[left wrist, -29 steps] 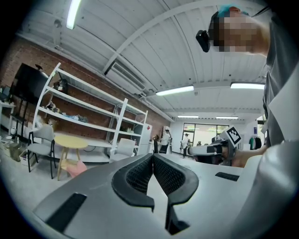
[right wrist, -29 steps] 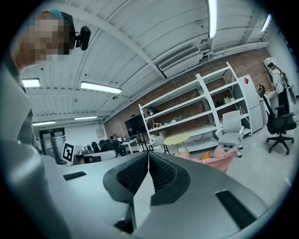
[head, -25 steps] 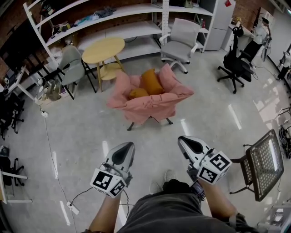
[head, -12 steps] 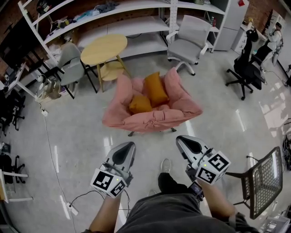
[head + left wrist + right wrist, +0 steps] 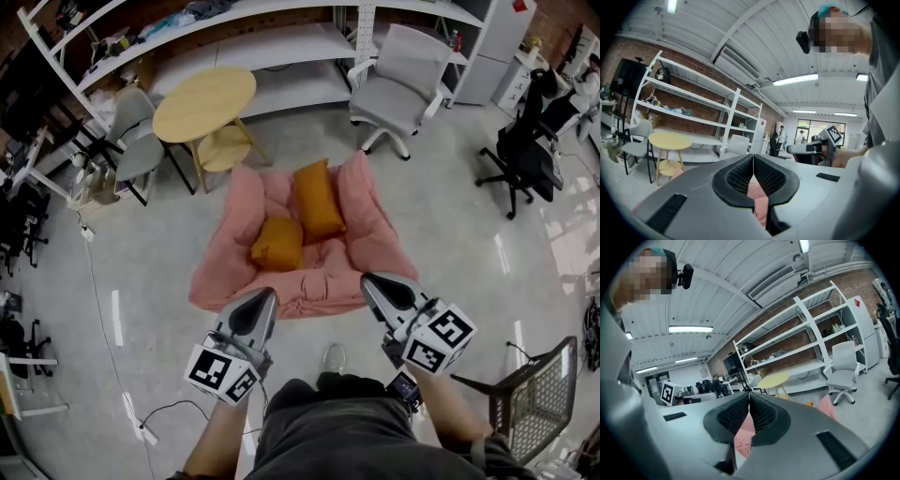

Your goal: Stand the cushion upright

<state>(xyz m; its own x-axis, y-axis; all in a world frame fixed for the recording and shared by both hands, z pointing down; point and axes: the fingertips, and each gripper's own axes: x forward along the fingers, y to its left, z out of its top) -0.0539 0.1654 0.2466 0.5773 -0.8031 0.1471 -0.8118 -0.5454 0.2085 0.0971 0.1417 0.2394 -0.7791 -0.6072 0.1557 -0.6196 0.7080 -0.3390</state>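
Observation:
A pink soft chair stands on the floor just ahead of me. Two orange cushions rest in it: one leans upright against the back, the other lies lower on the seat to its left. My left gripper hovers at the chair's near left edge, jaws shut with nothing between them. My right gripper is at the near right edge, also shut and empty. In the left gripper view the pads meet, with pink fabric below. The right gripper view shows its pads closed over pink fabric.
A round yellow table and a grey chair stand behind the pink chair at left. A grey office chair is behind at right, a black office chair further right. A mesh chair is near my right side. White shelving lines the back.
I have walked forward, so the pink chair and its cushions have come much closer. Both grippers now reach its near edge and stayed shut.

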